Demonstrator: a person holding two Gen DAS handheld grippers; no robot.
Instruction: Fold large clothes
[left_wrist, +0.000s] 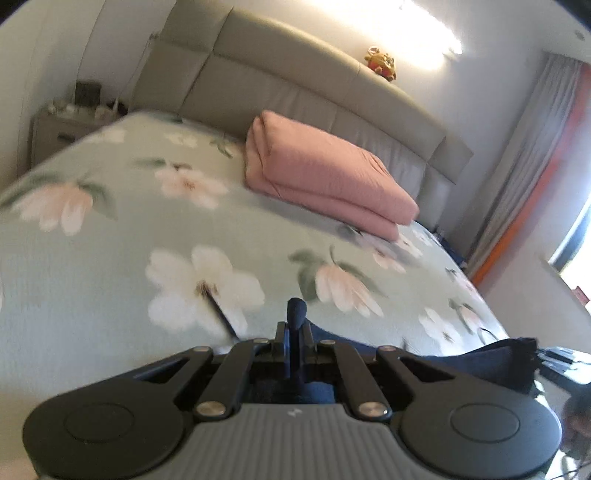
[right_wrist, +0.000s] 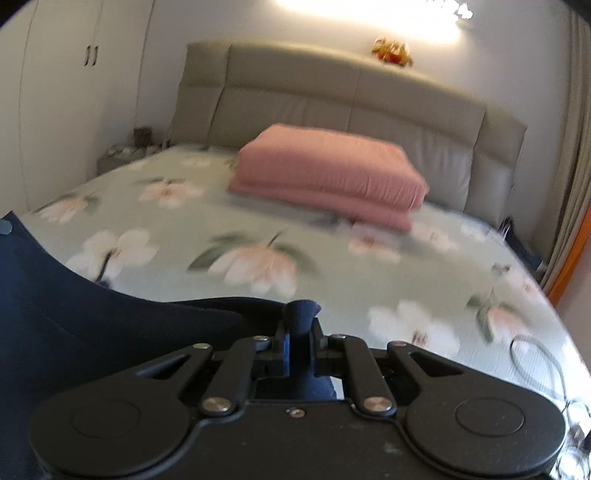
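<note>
A dark navy garment (right_wrist: 74, 317) hangs stretched between my two grippers above the near edge of the bed. My left gripper (left_wrist: 296, 325) is shut on a bunched pinch of the navy cloth, which pokes up between the jaws; more of the garment (left_wrist: 495, 362) trails to the right. My right gripper (right_wrist: 300, 328) is shut on another pinch of the same cloth, and the garment spreads away to the left. Both views are blurred.
The bed (left_wrist: 110, 258) has a pale green cover with large white and pink flowers. A folded pink quilt (left_wrist: 325, 177) lies near the grey padded headboard (left_wrist: 295, 92). A nightstand (left_wrist: 62, 129) stands at the left, curtains (left_wrist: 535, 166) at the right.
</note>
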